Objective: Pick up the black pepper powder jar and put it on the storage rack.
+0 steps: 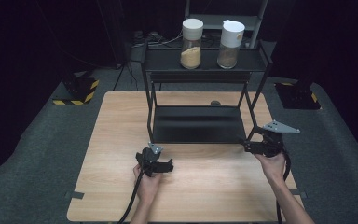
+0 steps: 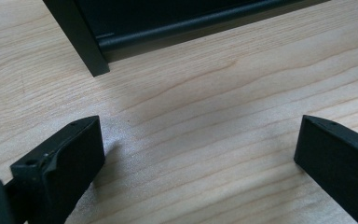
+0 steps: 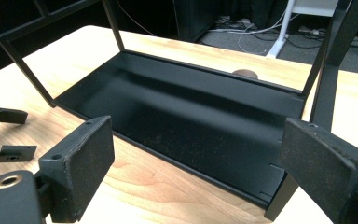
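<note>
A black two-tier metal rack [image 1: 200,123] stands on the wooden table [image 1: 121,140]. On its top shelf are two clear jars with white lids: the left jar [image 1: 191,44] holds yellowish grains, the right jar [image 1: 230,44] darker ones. My left gripper [image 1: 169,164] rests low over the table in front of the rack's front left leg [image 2: 81,37], open, nothing between its fingers [image 2: 70,154]. My right gripper [image 1: 245,144] is at the rack's front right corner, open and facing the bare lower shelf [image 3: 191,116].
A small dark round object [image 1: 215,103] lies on the table behind the rack. Grey carpet [image 1: 37,154] surrounds the table. Yellow-and-black striped stand bases [image 1: 77,93] sit on the floor at the far left and far right. Cables lie behind the rack.
</note>
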